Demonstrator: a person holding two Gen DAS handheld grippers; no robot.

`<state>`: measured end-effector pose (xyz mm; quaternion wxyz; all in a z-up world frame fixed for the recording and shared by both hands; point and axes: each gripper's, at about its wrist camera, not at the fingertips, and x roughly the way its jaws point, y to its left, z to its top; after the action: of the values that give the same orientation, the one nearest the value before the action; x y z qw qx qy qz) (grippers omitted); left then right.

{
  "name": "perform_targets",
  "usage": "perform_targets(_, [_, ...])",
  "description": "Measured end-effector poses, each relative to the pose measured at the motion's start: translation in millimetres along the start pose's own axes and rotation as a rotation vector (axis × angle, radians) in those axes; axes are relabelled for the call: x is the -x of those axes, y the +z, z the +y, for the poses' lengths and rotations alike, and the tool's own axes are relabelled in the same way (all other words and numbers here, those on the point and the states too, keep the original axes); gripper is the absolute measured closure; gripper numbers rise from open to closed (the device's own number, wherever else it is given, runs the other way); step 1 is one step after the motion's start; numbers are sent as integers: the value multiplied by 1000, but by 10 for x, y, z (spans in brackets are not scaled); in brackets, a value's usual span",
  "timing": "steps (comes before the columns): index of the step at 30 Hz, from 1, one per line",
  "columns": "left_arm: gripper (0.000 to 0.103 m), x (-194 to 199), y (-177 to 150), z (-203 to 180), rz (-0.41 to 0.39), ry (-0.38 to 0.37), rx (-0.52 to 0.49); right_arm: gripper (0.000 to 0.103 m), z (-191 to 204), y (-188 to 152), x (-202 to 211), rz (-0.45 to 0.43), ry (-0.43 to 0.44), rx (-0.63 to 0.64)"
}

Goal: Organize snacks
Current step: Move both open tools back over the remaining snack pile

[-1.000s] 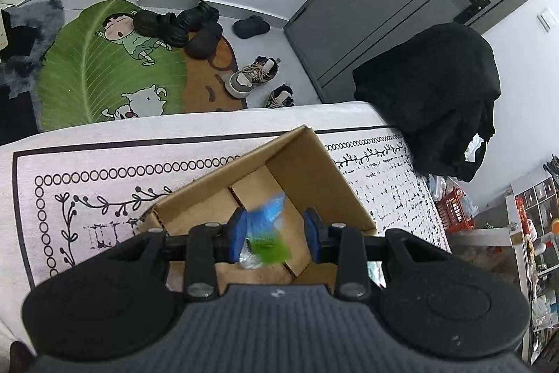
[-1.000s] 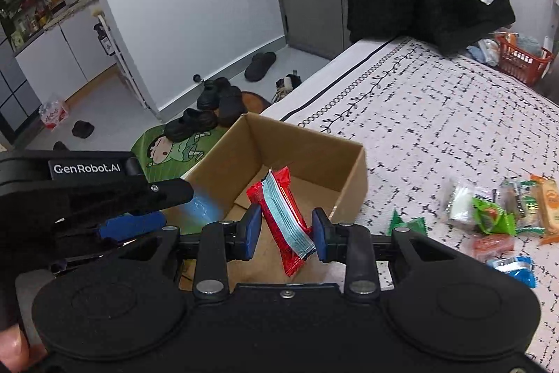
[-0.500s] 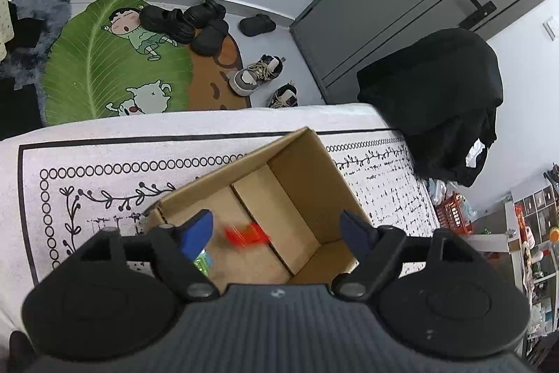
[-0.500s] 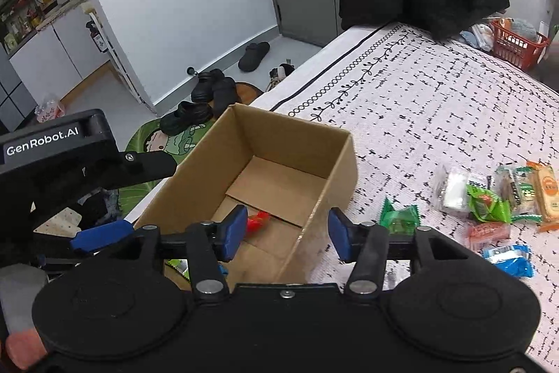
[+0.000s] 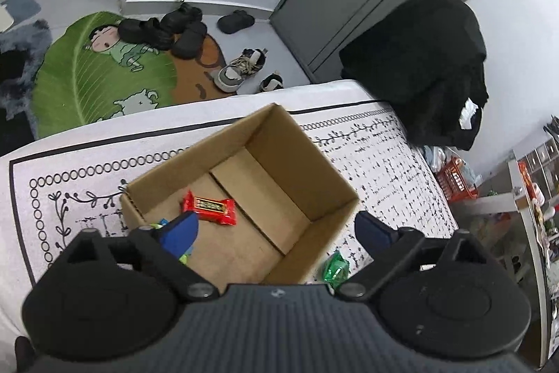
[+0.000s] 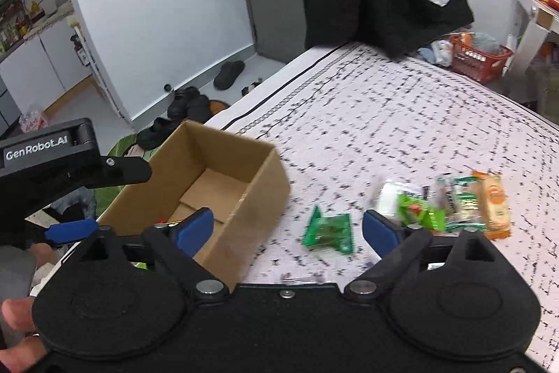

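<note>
Green packet (image 5: 181, 256) half hidden behind left hand-held gripper (image 5: 276, 229), right view blurred

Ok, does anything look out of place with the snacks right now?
Several snacks are outside the cardboard box: a green packet lies beside it, and a loose pile sits further right. Inside, the red bar lies flat. Nothing is spilled or damaged.

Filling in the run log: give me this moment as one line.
left hand-held gripper: open, over box | right hand-held gripper: open, empty | red snack: in box | green snack: on cloth beside box
</note>
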<state>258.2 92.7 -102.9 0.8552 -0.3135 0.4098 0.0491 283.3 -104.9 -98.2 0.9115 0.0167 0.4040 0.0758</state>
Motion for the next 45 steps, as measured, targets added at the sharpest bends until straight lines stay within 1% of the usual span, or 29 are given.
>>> perform_targets(3, [1,0,-55,-98,-2,-9,-23,8,-201,-11,75,-21,14,-40])
perform_targets(4, [0,0,-75,-122,-7,-8,-29,8,-270,-16,99,-28,16,-54])
perform_targets(6, [0,-12,-111,-177,-11,-7,-49,8,-365,-26,130,-42,9,-60])
perform_targets(10, [0,-32,-159,-273,-12,-31,-75,4,-571,-56,211,-82,-6,-56])
perform_targets(16, [0,-10,-239,-431,-49,-53,-124,4,-928,-86,292,-116,-48,-47])
perform_targets(20, [0,-16,-305,-565,-67,-64,-170,4,-1188,-125,337,-136,-56,-73])
perform_targets(23, [0,-23,-360,-677,-72,-64,-216,4,-1330,-157,357,-137,-44,-81])
perform_targets(26, [0,-13,-417,-758,-76,-58,-237,4,-1437,-189,365,-130,-65,-86])
perform_targets(31, [0,-13,-525,-878,-83,-63,-276,4,-1670,-289,325,-119,-59,-170])
perform_targets(36, [0,-35,-686,-1044,-60,-91,-336,6,-1850,-456,238,-84,-50,-240])
perform_targets(39, [0,-70,-813,-1161,-43,-97,-378,7,-1981,-507,177,-60,-50,-297])
perform_targets(41, [0,-96,-893,-1234,-37,-95,-402,13,-2076,-536,143,-51,-44,-344])
perform_targets(45, [0,-163,-1008,-1341,-32,-89,-427,14,-2209,-581,97,-47,-28,-401])
